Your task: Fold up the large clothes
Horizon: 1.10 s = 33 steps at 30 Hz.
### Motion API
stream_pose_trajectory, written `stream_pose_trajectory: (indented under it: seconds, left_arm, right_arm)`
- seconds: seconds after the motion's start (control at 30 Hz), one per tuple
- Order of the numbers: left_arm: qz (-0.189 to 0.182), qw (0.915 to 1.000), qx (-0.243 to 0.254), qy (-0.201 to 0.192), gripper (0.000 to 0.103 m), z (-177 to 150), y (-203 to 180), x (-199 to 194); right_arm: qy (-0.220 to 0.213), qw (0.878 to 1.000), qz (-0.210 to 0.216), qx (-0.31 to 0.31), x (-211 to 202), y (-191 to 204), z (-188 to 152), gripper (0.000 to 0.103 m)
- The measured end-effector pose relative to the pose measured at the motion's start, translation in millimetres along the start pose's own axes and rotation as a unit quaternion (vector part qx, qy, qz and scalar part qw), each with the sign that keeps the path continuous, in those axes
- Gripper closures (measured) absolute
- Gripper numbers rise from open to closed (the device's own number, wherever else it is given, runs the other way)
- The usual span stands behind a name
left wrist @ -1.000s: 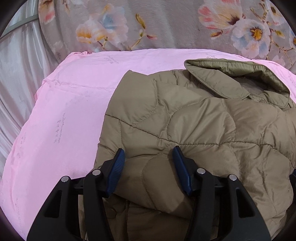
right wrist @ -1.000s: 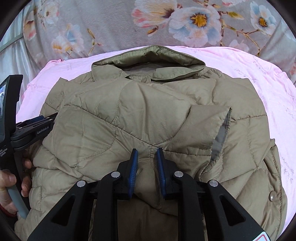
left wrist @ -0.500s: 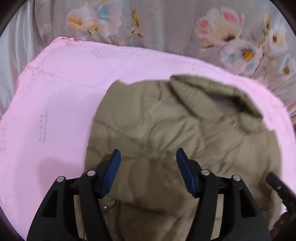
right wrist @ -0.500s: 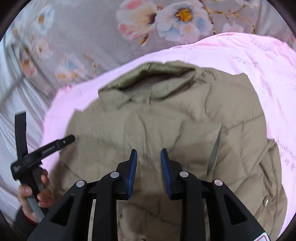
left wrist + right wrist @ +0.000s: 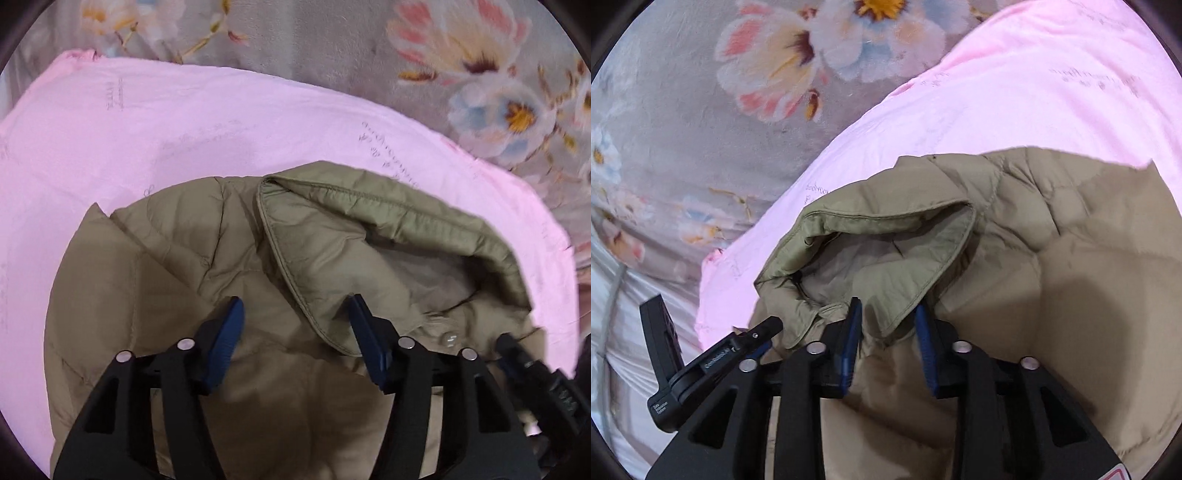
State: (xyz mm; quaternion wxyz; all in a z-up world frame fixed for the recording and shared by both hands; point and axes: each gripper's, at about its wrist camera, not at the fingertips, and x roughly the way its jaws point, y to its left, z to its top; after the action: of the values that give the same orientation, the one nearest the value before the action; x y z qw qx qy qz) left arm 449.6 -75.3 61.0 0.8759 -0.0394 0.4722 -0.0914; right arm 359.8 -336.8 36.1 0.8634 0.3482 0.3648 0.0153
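An olive quilted jacket (image 5: 166, 266) lies flat on a pink sheet (image 5: 184, 122), its collar (image 5: 388, 221) toward the far edge. My left gripper (image 5: 295, 325) hovers over the collar's left flap. Its jaws are closing, the flap's tip lies between them nearer the right pad, and neither pad presses on it. A finger of my right gripper (image 5: 517, 354) shows at the lower right. In the right wrist view the jacket (image 5: 1089, 240) fills the right side. My right gripper (image 5: 888, 328) straddles the collar (image 5: 886, 236) tip, jaws closing around it. A finger of my left gripper (image 5: 738, 347) is beside it.
The pink sheet (image 5: 1034, 92) covers a raised cushion-like surface. Behind it spreads a grey floral cover (image 5: 332, 44) (image 5: 683, 129). Pale satin fabric (image 5: 613, 332) hangs at the left edge of the right wrist view.
Both grippers have travelled from the jacket's quilted body up to the collar. The right view has rolled, so the collar now sits at a slant. The two grippers are now close together.
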Motion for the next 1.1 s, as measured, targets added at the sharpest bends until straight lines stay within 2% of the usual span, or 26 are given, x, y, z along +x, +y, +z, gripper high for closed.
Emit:
stream_pose_trajectory:
  seconds: [0.13,0.2,0.33,0.4,0.43,0.47,0.5,0.57,0.63,0.73,0.83,0.9,0.93,0.97,1.0,1.07,1.1]
  left_arm:
    - [0.043,0.9974,0.055,-0.017,0.048,-14,-10,6]
    - [0.055,0.9960,0.066,-0.024,0.048,-17,-13,7]
    - [0.081,0.9925,0.085,-0.032,0.047,-18,-20,10]
    - [0.082,0.9922,0.088,-0.034,0.047,-18,-19,4]
    - [0.071,0.9935,0.084,-0.033,0.048,-16,-16,0]
    - [0.046,0.9958,0.073,-0.032,0.048,-14,-9,-7]
    - [0.013,0.9981,0.051,-0.032,0.045,-10,2,-17]
    - [-0.033,0.9988,0.002,-0.035,0.036,4,23,-33]
    - [-0.067,0.9963,-0.041,-0.034,0.033,22,38,-40]
    - [-0.091,0.9910,-0.095,-0.026,0.029,54,52,-40]
    - [-0.107,0.9841,-0.142,0.008,0.028,81,58,-21]
    - [-0.115,0.9791,-0.163,0.035,0.028,89,55,-6]
    - [-0.109,0.9787,-0.169,0.043,0.029,91,54,1]
    - [-0.100,0.9797,-0.167,0.050,0.029,92,51,8]
    - [-0.075,0.9844,-0.146,0.064,0.036,91,43,17]
    - [-0.020,0.9935,-0.080,0.079,0.039,83,25,29]
    - [-0.005,0.9958,-0.056,0.072,0.040,78,21,30]
  right_arm:
    - [0.004,0.996,-0.063,-0.060,8,2,-8,0.097]
    - [0.006,0.995,-0.070,-0.064,16,-2,-11,0.098]
    - [0.012,0.992,-0.089,-0.083,18,0,-11,0.098]
    - [0.020,0.992,-0.095,-0.085,14,3,-10,0.096]
    - [0.018,0.992,-0.093,-0.079,7,5,-9,0.088]
    - [0.012,0.994,-0.082,-0.071,-3,5,-8,0.080]
    - [0.001,0.996,-0.060,-0.059,-15,5,-6,0.076]
    - [-0.019,1.000,0.003,-0.019,-33,-1,3,0.049]
    - [-0.023,0.997,0.062,0.040,-37,-11,15,0.042]
    - [-0.008,0.986,0.111,0.122,-21,-27,32,0.042]
    - [-0.006,0.979,0.111,0.171,-3,-36,42,0.042]
    - [0.000,0.971,0.122,0.203,12,-40,48,0.048]
    - [0.001,0.971,0.122,0.207,17,-40,51,0.061]
    - [0.004,0.973,0.114,0.200,18,-38,53,0.068]
    - [0.005,0.978,0.099,0.183,19,-35,55,0.070]
    - [0.010,0.991,0.051,0.124,16,-25,57,0.085]
    - [0.013,0.996,0.025,0.089,14,-21,57,0.086]
